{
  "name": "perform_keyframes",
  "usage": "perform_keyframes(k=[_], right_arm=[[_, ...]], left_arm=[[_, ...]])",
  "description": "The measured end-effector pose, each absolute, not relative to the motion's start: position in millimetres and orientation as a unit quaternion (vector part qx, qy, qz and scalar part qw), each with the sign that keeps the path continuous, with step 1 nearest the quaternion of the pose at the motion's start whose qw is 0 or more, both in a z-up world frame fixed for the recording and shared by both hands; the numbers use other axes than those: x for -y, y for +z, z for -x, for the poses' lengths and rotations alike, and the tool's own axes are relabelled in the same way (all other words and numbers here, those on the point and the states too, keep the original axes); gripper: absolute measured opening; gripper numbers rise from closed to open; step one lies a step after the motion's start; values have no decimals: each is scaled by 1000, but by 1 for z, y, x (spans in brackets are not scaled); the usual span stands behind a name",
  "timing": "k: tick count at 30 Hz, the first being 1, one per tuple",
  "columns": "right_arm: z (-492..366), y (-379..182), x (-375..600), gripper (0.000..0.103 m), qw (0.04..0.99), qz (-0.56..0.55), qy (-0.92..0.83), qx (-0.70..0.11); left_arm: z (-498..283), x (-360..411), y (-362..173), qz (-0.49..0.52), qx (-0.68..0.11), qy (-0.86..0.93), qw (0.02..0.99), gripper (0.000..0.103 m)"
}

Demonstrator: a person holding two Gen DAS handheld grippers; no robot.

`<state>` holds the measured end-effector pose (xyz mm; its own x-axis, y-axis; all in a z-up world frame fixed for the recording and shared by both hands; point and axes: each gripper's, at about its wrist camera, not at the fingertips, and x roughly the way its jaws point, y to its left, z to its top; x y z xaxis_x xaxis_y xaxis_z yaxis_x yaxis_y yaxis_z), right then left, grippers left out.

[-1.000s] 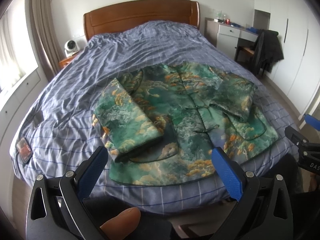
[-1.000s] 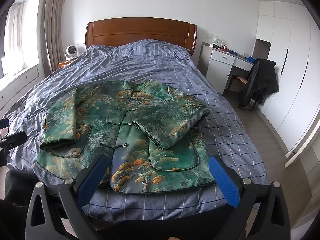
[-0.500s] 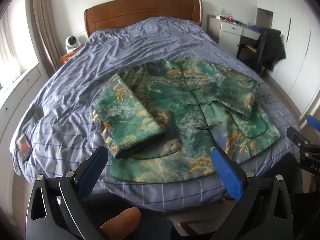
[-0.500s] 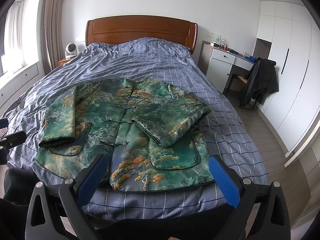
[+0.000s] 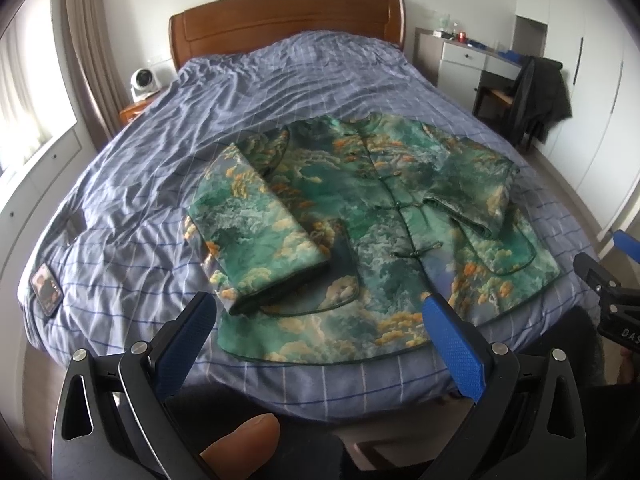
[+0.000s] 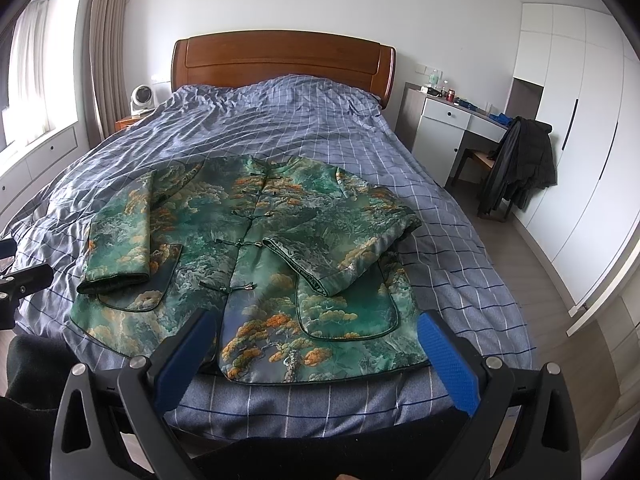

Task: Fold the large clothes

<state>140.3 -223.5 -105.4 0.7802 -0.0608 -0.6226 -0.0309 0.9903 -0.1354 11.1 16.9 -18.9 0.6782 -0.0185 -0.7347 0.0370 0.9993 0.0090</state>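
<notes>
Meanwhile, both views are barely shifting: the left gripper [image 5: 318,332] and right gripper [image 6: 316,344] are still hovering released and empty, leaving the jacket [image 6: 256,264], lower centre, sleeves folded in, awaiting its next fold.

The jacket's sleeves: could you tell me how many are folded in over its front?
2: the left sleeve lies along the jacket's left side; the right sleeve crosses its right pocket.
</notes>
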Motion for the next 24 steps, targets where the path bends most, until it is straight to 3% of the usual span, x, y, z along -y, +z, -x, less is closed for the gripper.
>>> perform_keyframes(k=[24], right_arm=[[-141, -104, 221, 103, 941, 74, -5, -331]], left_arm=[[-8, -10, -10, -23, -377, -19, 926, 103]])
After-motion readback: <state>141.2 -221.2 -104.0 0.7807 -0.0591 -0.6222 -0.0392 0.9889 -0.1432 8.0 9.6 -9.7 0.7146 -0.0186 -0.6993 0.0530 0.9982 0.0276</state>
